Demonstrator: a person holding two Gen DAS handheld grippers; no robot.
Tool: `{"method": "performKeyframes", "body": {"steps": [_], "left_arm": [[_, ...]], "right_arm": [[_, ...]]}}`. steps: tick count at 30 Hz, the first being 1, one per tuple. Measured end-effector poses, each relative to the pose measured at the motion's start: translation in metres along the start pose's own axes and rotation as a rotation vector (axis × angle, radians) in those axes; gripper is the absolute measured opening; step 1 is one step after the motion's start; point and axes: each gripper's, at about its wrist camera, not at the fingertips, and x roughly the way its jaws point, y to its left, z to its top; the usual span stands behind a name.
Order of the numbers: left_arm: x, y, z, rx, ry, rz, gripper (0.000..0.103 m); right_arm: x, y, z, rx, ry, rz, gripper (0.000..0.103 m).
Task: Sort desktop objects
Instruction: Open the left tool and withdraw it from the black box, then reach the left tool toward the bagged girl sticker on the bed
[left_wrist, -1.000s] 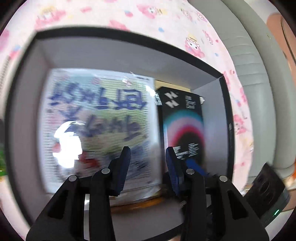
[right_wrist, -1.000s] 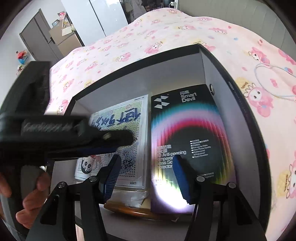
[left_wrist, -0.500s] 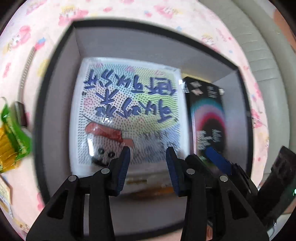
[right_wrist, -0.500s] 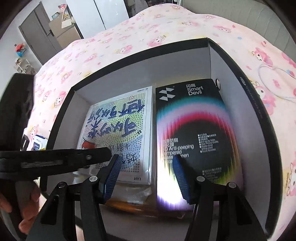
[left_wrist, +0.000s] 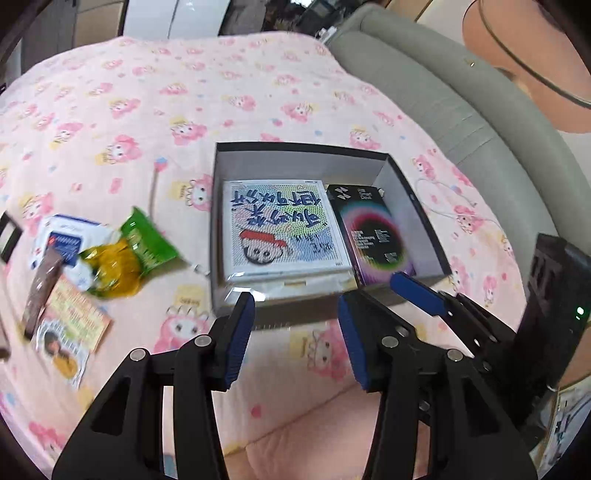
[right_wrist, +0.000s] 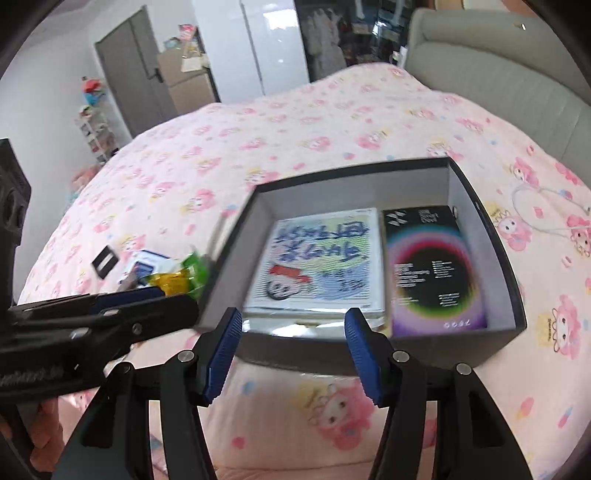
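Observation:
A black open box (left_wrist: 303, 149) (right_wrist: 517, 295) sits on the pink bedspread. In it lie a white cartoon-print pack (left_wrist: 282, 229) (right_wrist: 321, 266) on the left and a black rainbow-ring box (left_wrist: 373, 232) (right_wrist: 432, 269) on the right. My left gripper (left_wrist: 293, 332) is open and empty, above the bedspread just in front of the box. My right gripper (right_wrist: 293, 350) is open and empty, in front of the box's near wall. Left of the box lie a green-yellow snack bag (left_wrist: 125, 254) (right_wrist: 183, 278), a white-blue packet (left_wrist: 64, 240) (right_wrist: 146, 264), a brown bar (left_wrist: 42, 284) and a picture card (left_wrist: 70, 332).
A small black card (right_wrist: 105, 260) lies far left on the bed. A white cable (left_wrist: 450, 206) (right_wrist: 546, 210) loops right of the box. A grey headboard (left_wrist: 461, 110) runs along the right. The right gripper's body (left_wrist: 535, 332) sits beside my left one.
Both grippers have pulled back and up out of the box, so the whole box and the loose items to its left have come into view. Both stay open and empty.

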Motion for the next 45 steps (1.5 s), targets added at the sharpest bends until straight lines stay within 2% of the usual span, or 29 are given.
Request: {"method": "performKeyframes", "body": {"steps": [5,9,12,16,22,27,31,33,35,37,39,42,45], "left_arm": [[-0.03,0.016,-0.038,-0.028,-0.055,0.011,0.052],[-0.052,0.037,-0.067,-0.081,-0.096,0.021,0.052],[-0.062,0.056,-0.077,-0.125,-0.116,0.021,0.052],[-0.073,0.08,-0.083,-0.17,-0.134,0.05,0.052],[-0.064,0.118,-0.089,-0.293,-0.146,0.068,0.052],[-0.053,0.165,-0.066,-0.409,-0.118,0.129,0.052],[-0.045,0.213,-0.046,-0.566,-0.085,0.1,0.052],[-0.039,0.236,-0.042,-0.624,-0.066,0.119,0.052],[-0.028,0.257,-0.047,-0.67,-0.04,0.145,0.052],[-0.013,0.274,-0.06,-0.749,0.028,0.106,0.052],[-0.006,0.283,-0.065,-0.781,0.042,0.079,0.052],[-0.003,0.294,-0.068,-0.823,0.033,0.171,0.052],[0.002,0.307,-0.076,-0.895,0.036,0.205,0.052]], "right_arm": [[-0.011,0.029,-0.02,-0.035,0.009,0.024,0.054],[-0.015,0.056,-0.04,-0.07,0.014,0.109,0.054],[-0.016,0.075,-0.047,-0.1,0.012,0.162,0.054],[-0.015,0.101,-0.052,-0.152,-0.034,0.182,0.054],[0.013,0.131,-0.05,-0.19,0.011,0.215,0.054],[0.037,0.16,-0.035,-0.234,0.028,0.233,0.054],[0.061,0.181,-0.019,-0.241,0.06,0.23,0.054],[0.077,0.189,-0.015,-0.244,0.09,0.221,0.054],[0.095,0.196,-0.017,-0.245,0.134,0.214,0.054],[0.107,0.201,-0.025,-0.256,0.168,0.234,0.054],[0.111,0.208,-0.037,-0.285,0.175,0.274,0.054],[0.128,0.215,-0.051,-0.283,0.223,0.257,0.054],[0.154,0.209,-0.055,-0.22,0.289,0.2,0.054]]}}
